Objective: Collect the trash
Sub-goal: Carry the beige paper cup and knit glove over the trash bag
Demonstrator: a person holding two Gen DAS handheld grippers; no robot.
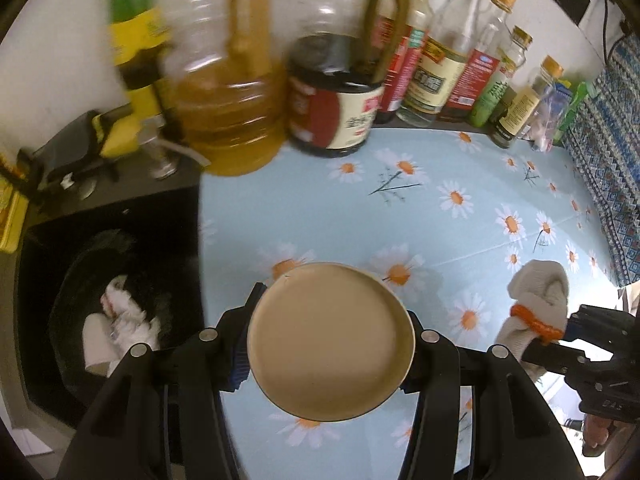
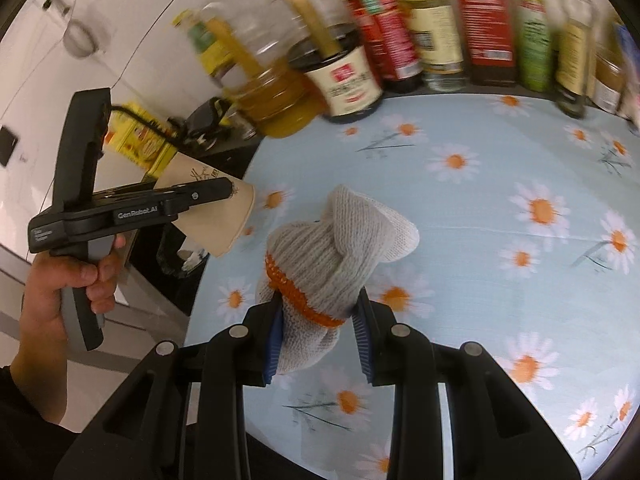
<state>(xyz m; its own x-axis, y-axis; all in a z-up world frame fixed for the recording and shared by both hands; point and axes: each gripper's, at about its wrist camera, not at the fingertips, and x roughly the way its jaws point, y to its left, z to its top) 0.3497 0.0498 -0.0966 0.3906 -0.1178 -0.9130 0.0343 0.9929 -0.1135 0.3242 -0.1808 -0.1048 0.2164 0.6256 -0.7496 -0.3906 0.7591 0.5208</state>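
Left gripper (image 1: pixel 332 344) fingers clench paper cup (image 1: pixel 331 346) (base toward camera); right gripper (image 2: pixel 320 340) fingers grasp knit glove (image 2: pixel 332 256) above floral surface (image 2: pixel 480 280).

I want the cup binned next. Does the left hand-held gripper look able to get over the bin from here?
Probably yes. The left hand-held gripper grips the paper cup at the table's edge, and the black bin sits open just beside it with nothing between; only crumpled tissue lies inside.
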